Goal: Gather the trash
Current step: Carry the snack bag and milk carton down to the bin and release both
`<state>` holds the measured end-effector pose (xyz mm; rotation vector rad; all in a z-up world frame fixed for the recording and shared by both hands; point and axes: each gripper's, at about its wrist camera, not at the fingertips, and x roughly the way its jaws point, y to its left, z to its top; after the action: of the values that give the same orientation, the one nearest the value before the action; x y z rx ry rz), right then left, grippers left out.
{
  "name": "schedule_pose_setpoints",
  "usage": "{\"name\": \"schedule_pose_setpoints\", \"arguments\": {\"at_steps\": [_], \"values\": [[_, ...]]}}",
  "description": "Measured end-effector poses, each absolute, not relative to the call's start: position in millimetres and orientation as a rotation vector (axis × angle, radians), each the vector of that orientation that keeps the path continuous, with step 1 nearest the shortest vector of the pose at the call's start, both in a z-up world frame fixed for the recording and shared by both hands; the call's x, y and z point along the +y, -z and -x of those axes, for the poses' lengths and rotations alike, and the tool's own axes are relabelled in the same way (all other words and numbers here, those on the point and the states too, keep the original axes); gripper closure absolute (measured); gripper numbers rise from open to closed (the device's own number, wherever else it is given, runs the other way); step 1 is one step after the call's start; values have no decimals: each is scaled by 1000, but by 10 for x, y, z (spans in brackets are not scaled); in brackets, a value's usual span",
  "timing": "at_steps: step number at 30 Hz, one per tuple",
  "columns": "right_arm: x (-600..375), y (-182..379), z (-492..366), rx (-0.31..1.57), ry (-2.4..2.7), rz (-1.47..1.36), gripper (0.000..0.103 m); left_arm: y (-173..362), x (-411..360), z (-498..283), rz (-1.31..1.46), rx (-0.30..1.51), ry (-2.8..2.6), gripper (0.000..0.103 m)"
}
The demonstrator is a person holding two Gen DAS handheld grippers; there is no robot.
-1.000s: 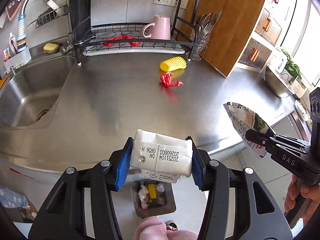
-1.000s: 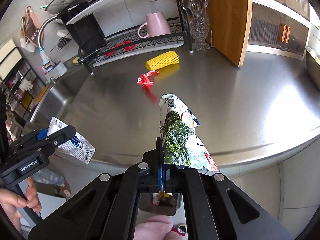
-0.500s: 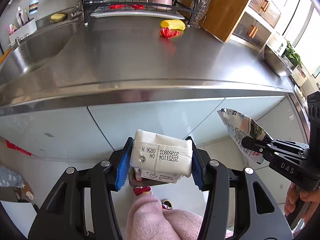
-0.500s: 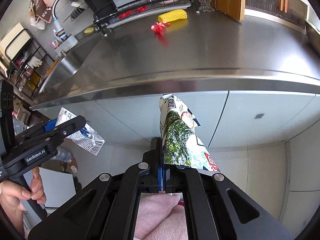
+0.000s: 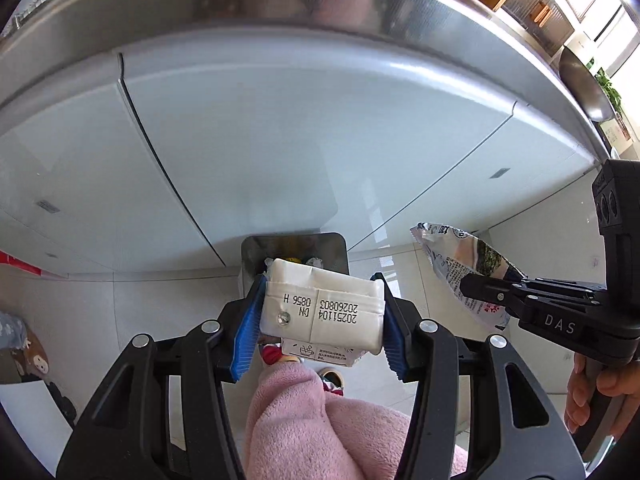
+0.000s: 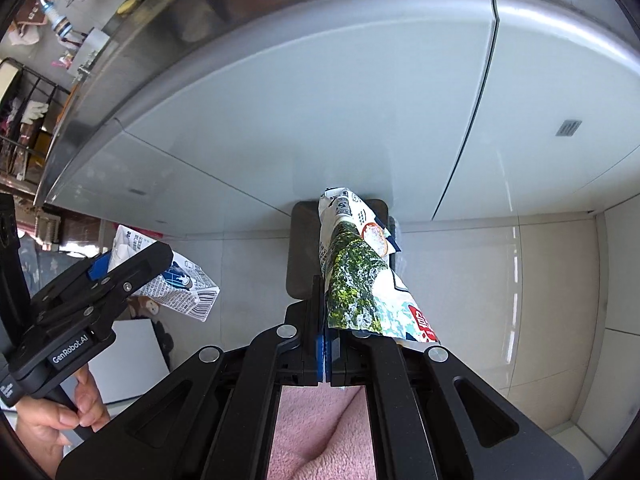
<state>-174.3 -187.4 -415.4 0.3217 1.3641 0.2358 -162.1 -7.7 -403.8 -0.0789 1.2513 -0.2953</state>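
My left gripper (image 5: 318,316) is shut on a white milk carton (image 5: 320,308) with a printed date and holds it over the open grey trash bin (image 5: 256,252) on the floor. The carton (image 6: 180,280) and left gripper (image 6: 120,272) also show in the right wrist view. My right gripper (image 6: 324,340) is shut on a crinkled seaweed snack wrapper (image 6: 356,272) and holds it above the bin (image 6: 300,248). In the left wrist view the wrapper (image 5: 460,264) hangs from the right gripper (image 5: 476,288), to the right of the bin.
White cabinet doors (image 5: 280,140) stand under the steel counter edge (image 5: 280,4) right behind the bin. Pale tiled floor (image 6: 500,280) lies around it. A pink sleeve (image 5: 320,432) fills the lower middle. A white board (image 6: 124,356) lies on the floor at left.
Both grippers have dropped from counter height to below the counter edge, carrying the carton and wrapper down toward the bin. The counter top has left view.
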Motion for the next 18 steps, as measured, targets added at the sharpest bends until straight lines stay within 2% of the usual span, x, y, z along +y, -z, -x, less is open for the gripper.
{"name": "schedule_pose_setpoints", "arguments": {"at_steps": [12, 18], "values": [[-1697, 5383, 1307, 1524, -204, -469, 101, 5309, -74, 1302, 71, 1394, 292, 54], [-1611, 5656, 1157, 1526, -205, -492, 101, 5682, -112, 1237, 88, 1486, 283, 54]]}}
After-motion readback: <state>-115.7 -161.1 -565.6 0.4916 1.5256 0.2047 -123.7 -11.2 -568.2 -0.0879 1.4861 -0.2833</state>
